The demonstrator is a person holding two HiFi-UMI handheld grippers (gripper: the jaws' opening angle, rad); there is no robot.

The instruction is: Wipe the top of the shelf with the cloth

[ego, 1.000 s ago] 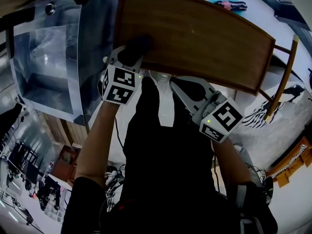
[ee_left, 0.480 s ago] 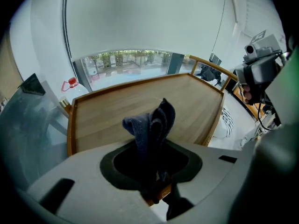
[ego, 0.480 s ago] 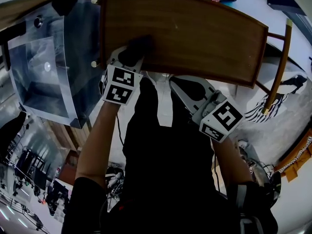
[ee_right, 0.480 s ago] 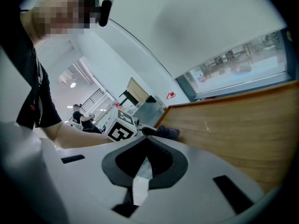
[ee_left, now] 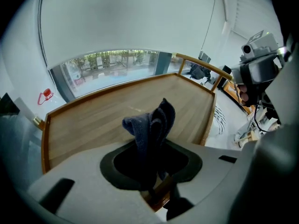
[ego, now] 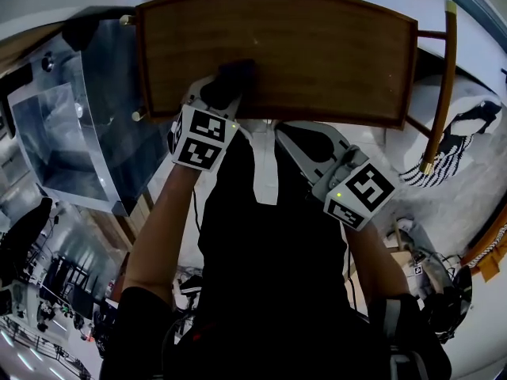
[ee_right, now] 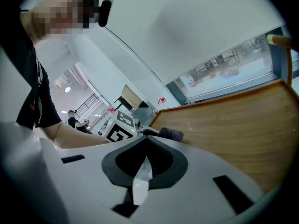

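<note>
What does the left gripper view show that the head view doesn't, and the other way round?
Only the left gripper view: the left gripper's jaws shut on the dark cloth, which bunches upward, and a window beyond the shelf. Only the head view: the marker cubes on both grippers, the right gripper and the person's forearms. Both: the wooden shelf top with the cloth at its near edge.

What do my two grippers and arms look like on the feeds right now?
The left gripper and right gripper are both pale grey shells with black padding around the jaws. Each carries a cube of black-and-white square markers with a small green light beside it. The person wears black short sleeves.
</note>
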